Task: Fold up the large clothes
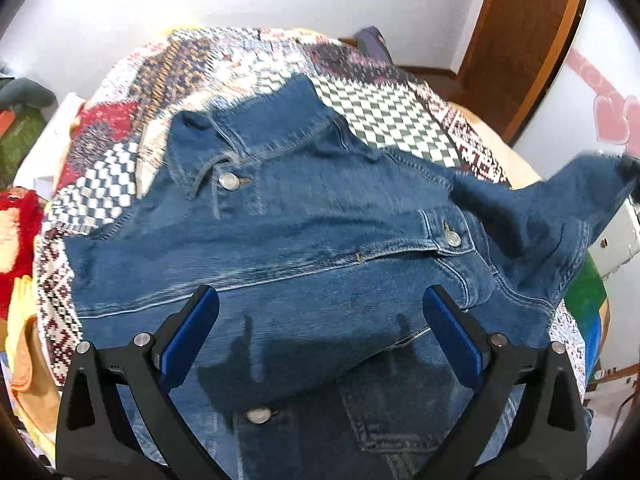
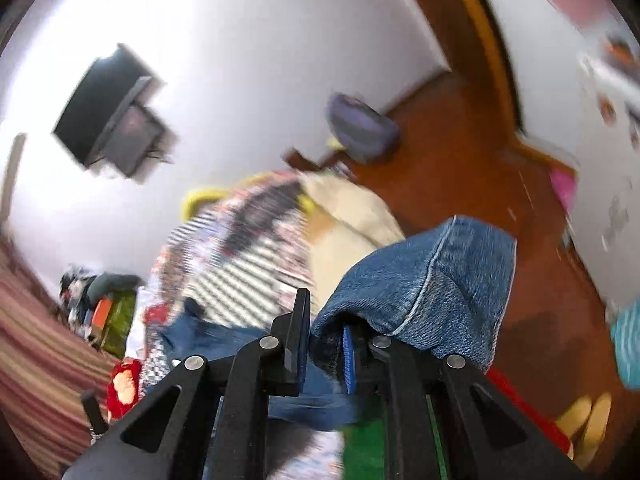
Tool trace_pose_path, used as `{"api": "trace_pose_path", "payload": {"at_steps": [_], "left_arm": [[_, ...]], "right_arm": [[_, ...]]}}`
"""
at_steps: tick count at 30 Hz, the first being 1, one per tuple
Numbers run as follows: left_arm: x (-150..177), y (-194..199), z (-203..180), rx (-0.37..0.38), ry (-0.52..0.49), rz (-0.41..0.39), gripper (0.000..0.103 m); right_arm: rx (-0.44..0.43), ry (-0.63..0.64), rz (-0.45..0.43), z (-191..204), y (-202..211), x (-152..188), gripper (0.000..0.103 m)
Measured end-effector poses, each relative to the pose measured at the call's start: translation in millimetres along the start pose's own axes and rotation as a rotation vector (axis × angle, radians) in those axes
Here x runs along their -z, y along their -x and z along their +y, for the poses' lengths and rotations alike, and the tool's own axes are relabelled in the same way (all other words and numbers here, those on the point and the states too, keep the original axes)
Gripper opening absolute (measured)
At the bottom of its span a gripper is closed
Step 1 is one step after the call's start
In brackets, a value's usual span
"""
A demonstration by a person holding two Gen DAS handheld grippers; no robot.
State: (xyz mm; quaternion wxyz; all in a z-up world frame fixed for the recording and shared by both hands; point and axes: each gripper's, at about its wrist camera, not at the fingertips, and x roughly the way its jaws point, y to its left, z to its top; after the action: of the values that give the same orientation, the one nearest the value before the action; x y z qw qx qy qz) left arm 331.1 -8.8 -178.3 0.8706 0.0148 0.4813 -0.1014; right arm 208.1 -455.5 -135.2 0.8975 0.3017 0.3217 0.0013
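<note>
A blue denim jacket (image 1: 304, 240) lies spread on a patchwork quilt (image 1: 224, 68) on the bed, collar toward the far side, metal buttons showing. My left gripper (image 1: 320, 312) is open just above the jacket's near part, holding nothing. One sleeve (image 1: 584, 196) is lifted off to the right. My right gripper (image 2: 326, 340) is shut on that denim sleeve (image 2: 432, 280); the cuff drapes over its right finger. The right wrist view is tilted and blurred.
A wooden door (image 1: 520, 40) and white wall stand behind the bed. Red and yellow clothes (image 1: 20, 240) pile at the left edge. A purple bag (image 2: 360, 128) sits on the wooden floor; a dark screen (image 2: 112, 116) hangs on the wall.
</note>
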Motion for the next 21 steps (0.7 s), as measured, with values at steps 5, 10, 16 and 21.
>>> {"api": "trace_pose_path", "payload": {"at_steps": [5, 10, 16, 21], "left_arm": [[5, 26, 17, 0.000, 0.020, -0.064, 0.103], [15, 53, 40, -0.023, 0.051, -0.132, 0.103], [30, 80, 79, -0.048, 0.121, -0.188, 0.103], [54, 98, 115, -0.093, 0.190, -0.213, 0.103]], "right_arm": [[-0.127, 0.148, -0.079, 92, 27, -28, 0.011], [-0.254, 0.251, -0.078, 179, 34, -37, 0.011], [-0.333, 0.385, 0.038, 285, 0, -8, 0.011], [-0.363, 0.443, 0.215, 350, -71, 57, 0.011]]}}
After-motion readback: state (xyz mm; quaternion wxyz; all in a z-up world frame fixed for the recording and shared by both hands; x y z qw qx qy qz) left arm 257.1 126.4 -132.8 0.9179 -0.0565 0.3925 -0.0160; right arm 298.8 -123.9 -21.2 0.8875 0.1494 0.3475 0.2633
